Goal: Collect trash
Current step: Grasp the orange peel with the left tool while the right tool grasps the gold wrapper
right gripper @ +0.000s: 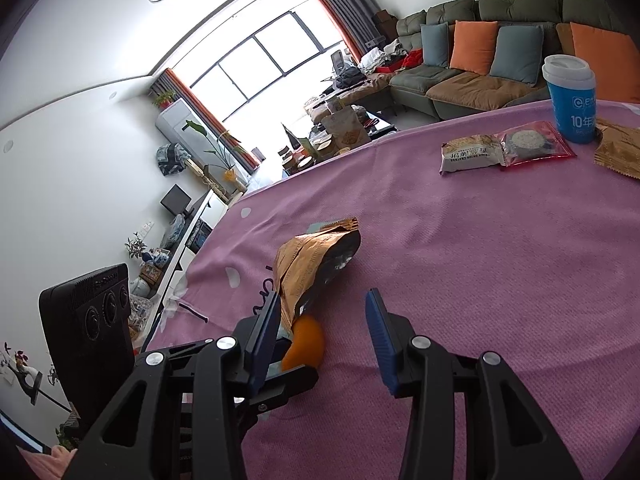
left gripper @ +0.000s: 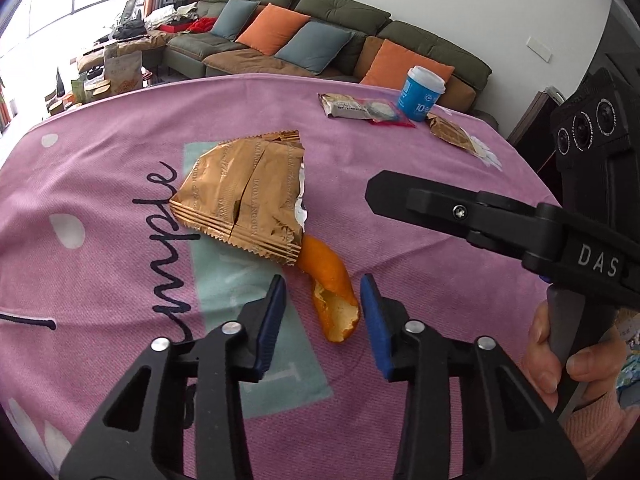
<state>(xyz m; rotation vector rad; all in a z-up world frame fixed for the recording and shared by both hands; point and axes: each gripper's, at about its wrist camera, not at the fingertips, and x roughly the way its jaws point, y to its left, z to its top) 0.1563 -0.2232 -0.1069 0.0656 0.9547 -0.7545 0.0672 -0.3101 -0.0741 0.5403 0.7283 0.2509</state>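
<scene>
An orange peel lies on the pink tablecloth, its far end under a torn gold wrapper. My left gripper is open, with its blue pads on either side of the peel's near end. My right gripper is open and empty, just right of the peel and the gold wrapper. The right gripper also shows in the left wrist view, hovering to the right of the wrapper.
At the table's far side lie a beige cracker packet, a red-edged clear packet, a blue paper cup and another gold wrapper. A green sofa with cushions stands beyond the table.
</scene>
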